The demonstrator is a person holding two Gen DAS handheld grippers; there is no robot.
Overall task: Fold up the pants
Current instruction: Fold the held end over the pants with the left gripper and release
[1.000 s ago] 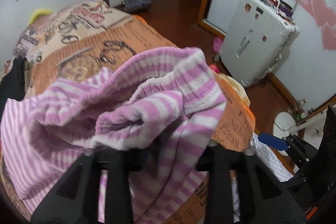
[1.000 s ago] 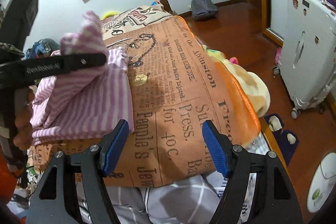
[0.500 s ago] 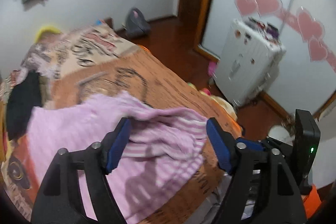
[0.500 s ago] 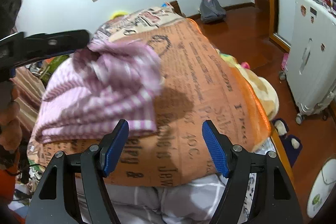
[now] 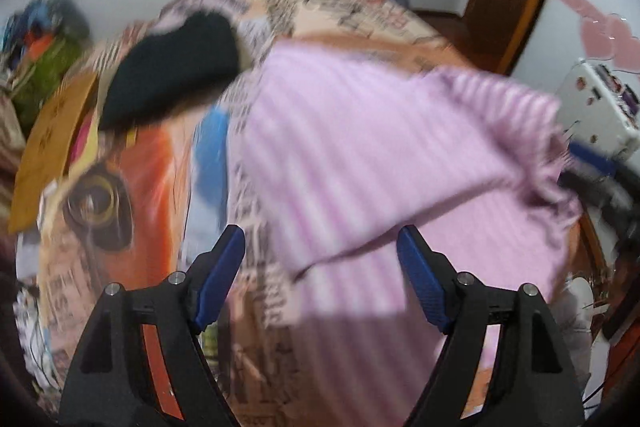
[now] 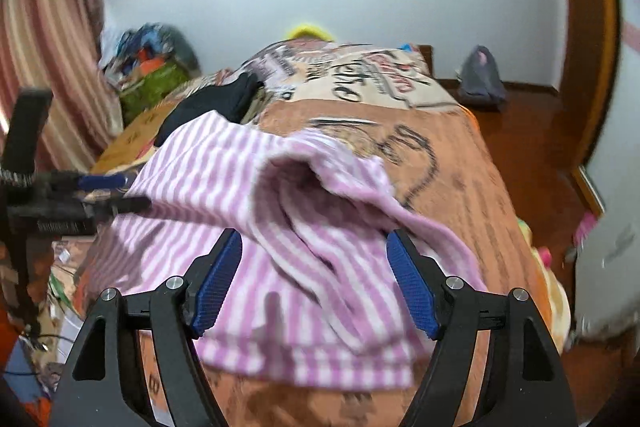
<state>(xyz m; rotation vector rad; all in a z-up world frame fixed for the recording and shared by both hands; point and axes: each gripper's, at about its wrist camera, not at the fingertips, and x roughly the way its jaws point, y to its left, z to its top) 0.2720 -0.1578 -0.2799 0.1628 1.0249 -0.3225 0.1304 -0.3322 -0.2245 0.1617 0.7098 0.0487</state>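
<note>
Bed (image 6: 472, 163) first: it is big, with an orange newspaper-print cover, and it fills most of both views. On it I see the pink and white striped pants (image 6: 304, 235), lying in a soft heap near my end of the bed, with one part folded over and bunched up on top. A black cloth (image 5: 172, 67) lies farther back, just beside the pants. My left gripper (image 5: 320, 279) hangs over the near edge of the pants. Its jaws have just been opening; they stand wide apart now and nothing is pinched between them. My right gripper (image 6: 314, 281) hovers over the heap too, jaws spread wide, and I see no cloth held in them. I think the pants are light, fuzzy and very floppy, so they will sag and bunch when I lift them. I would take hold at an edge or a corner, one gripper on each side, so the cloth stays flat.
</note>
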